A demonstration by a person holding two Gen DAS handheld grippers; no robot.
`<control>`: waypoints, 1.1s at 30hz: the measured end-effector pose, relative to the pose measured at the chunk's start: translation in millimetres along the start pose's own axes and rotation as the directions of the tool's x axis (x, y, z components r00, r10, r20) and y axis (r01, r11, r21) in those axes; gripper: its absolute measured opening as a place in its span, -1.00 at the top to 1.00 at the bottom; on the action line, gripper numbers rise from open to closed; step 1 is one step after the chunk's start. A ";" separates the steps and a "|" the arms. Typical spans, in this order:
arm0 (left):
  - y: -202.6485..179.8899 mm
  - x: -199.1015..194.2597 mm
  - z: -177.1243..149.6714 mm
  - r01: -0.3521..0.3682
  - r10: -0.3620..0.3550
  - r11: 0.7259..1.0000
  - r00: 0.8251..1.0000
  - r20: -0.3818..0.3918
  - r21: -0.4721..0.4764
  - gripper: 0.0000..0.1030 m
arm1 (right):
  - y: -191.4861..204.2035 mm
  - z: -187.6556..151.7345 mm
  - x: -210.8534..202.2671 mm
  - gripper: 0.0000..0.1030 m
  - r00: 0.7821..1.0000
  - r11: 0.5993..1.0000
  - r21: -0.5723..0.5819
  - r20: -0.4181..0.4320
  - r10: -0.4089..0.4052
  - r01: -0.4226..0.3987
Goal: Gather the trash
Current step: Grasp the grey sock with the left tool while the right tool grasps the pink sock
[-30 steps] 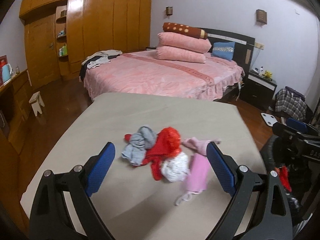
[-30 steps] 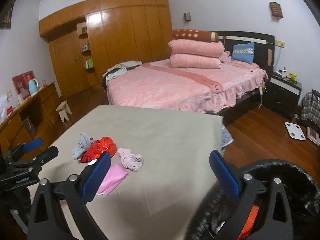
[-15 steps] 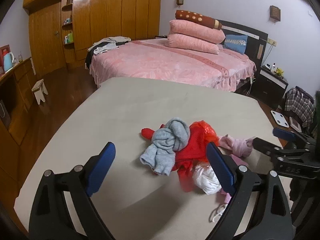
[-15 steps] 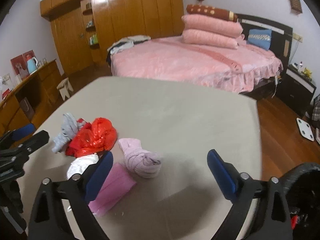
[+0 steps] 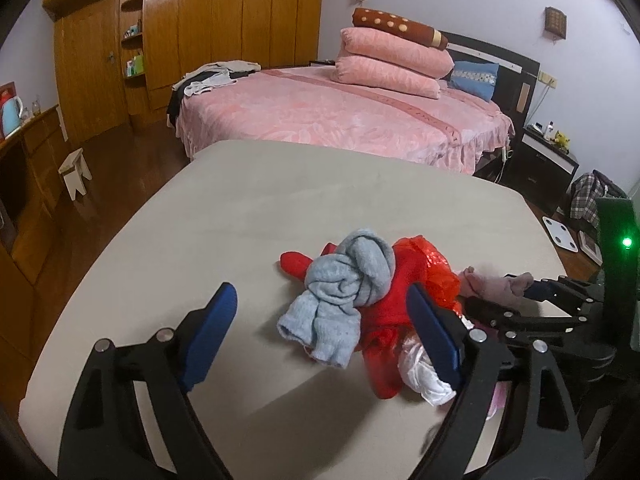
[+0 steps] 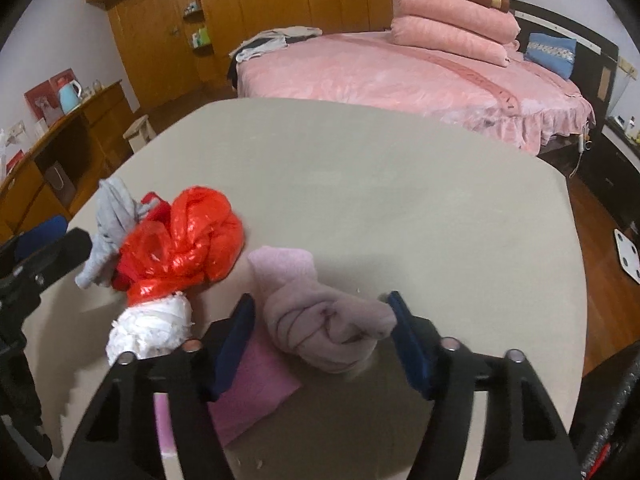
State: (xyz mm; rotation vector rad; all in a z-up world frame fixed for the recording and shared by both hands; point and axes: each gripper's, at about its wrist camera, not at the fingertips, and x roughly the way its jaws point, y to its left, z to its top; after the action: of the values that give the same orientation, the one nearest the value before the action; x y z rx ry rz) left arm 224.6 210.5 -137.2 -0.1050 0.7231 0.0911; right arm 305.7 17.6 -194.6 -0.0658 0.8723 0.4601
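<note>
Table: beige top filling the middle of both views, with a pink bed beyond it at the upper centre.
Trash pile: clustered at lower centre of the left wrist view, lower left of the right wrist view.
Red plastic bag: largest piece, crumpled, touching the grey knotted cloth on one side and a white wad below it.
Pink flat piece: lies under the mauve knotted cloth.
Right gripper: jaws closing, the mauve knotted cloth between the blue pads; whether they press it yet cannot be told.
Left gripper: jaws wide but closing slowly, the grey knotted cloth's lower end between them, untouched.
</note>
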 end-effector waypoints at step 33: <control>15.6 -23.9 15.1 0.073 -0.071 0.995 0.997 0.030 -0.074 0.62 | -14.9 5.2 -69.7 0.05 0.988 0.999 0.033 0.152 -0.016 0.011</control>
State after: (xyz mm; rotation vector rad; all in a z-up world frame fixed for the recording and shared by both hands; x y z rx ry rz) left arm 214.9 226.8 -111.1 -0.2007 0.6881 0.0505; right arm 277.2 -19.9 -140.8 -0.0066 0.7288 0.4323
